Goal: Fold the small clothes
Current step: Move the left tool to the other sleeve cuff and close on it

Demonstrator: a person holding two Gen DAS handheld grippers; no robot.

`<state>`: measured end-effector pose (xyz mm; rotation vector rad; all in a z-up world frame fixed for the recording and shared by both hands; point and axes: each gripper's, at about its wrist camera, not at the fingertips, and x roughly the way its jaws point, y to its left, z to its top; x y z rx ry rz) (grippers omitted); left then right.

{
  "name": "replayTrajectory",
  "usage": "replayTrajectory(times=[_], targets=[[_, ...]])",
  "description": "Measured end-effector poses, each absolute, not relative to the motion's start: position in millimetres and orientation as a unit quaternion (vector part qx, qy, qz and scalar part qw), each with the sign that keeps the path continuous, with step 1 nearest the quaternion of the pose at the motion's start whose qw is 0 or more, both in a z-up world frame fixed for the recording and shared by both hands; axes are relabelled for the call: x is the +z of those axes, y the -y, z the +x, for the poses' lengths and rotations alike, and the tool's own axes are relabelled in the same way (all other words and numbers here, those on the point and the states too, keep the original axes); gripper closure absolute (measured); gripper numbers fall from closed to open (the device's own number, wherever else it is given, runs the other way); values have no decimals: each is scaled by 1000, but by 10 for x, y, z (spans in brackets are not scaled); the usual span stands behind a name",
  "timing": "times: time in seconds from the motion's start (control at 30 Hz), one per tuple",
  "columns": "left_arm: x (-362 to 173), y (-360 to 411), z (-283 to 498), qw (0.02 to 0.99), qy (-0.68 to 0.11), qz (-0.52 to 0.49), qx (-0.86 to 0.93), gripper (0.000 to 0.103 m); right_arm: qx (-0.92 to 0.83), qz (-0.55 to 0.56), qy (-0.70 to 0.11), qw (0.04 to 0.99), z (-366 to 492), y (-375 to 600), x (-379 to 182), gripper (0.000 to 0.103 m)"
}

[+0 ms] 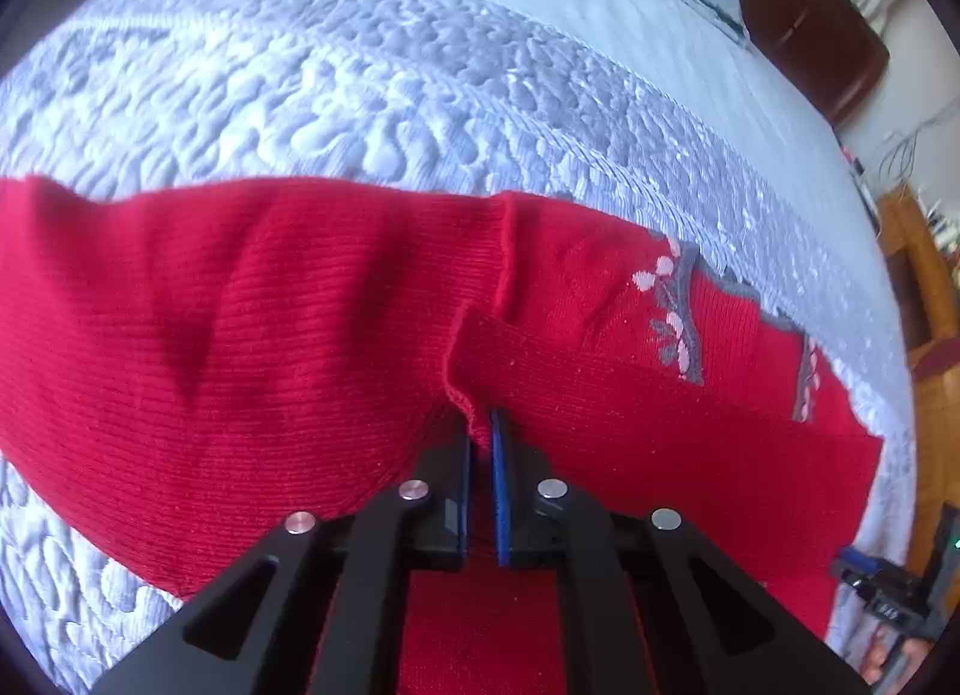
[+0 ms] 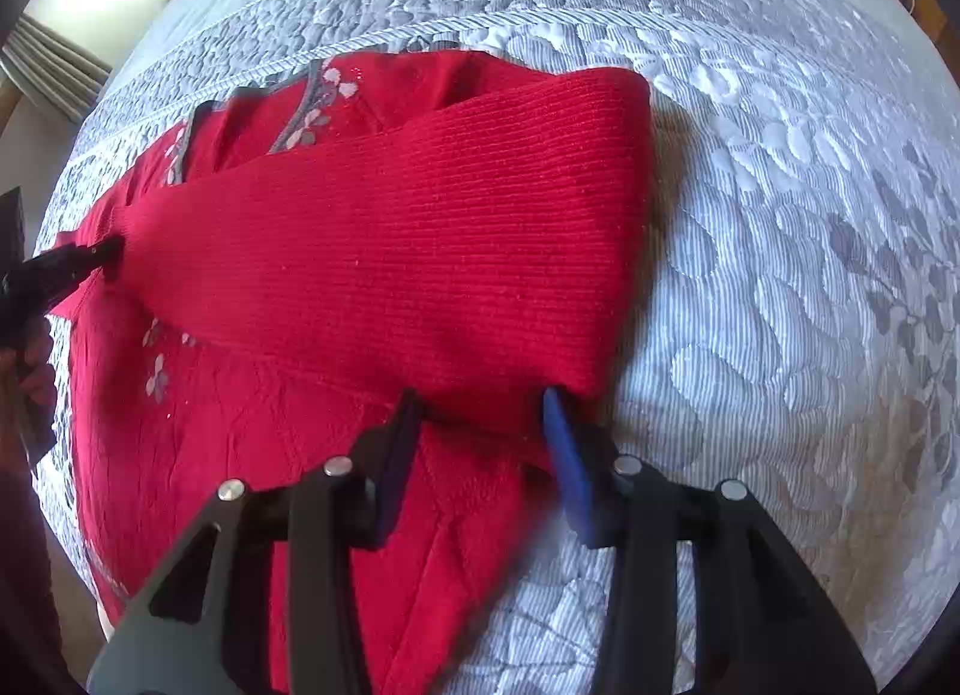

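Note:
A small red knit sweater (image 1: 270,347) with grey and pink flower trim lies on the quilted bed. Its ribbed part is folded over the body. My left gripper (image 1: 480,443) is shut on the ribbed edge of the sweater; it also shows at the left edge of the right wrist view (image 2: 90,260), pinching that edge. In the right wrist view the sweater (image 2: 390,251) fills the middle. My right gripper (image 2: 480,413) stands open, its jaws wide apart at the near edge of the folded ribbed part, fabric between them.
A light blue quilted bedspread (image 2: 780,275) covers the bed. A brown headboard (image 1: 804,17) and wooden furniture (image 1: 924,299) stand at the right in the left wrist view. A window and radiator (image 2: 54,71) are at the upper left of the right wrist view.

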<state>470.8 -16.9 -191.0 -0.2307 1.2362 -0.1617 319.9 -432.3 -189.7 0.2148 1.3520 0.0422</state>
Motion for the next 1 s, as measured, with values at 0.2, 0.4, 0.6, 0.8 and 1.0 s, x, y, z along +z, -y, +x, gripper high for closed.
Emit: replayTrajectory(times=[0.2, 0.4, 0.6, 0.8, 1.0], targets=[[-1702, 6, 4628, 796, -580, -150, -91, 87, 19, 117, -613, 781, 3058, 4347, -1681, 60], [-1435, -484, 4299, 801, -575, -152, -74, 78, 32, 112, -605, 788, 2688, 4160, -1458, 57], [-1323, -1219, 4107, 804, -573, -156, -16, 58, 63, 91, -625, 773, 2431, 3740, -1548, 57], [-1206, -2485, 4155, 807, -543, -210, 98, 57, 65, 52, -638, 766, 2434, 3444, -1710, 56], [-1356, -3371, 4399, 780, -554, -239, 166, 58, 61, 46, -648, 758, 2524, 3312, -1807, 49]])
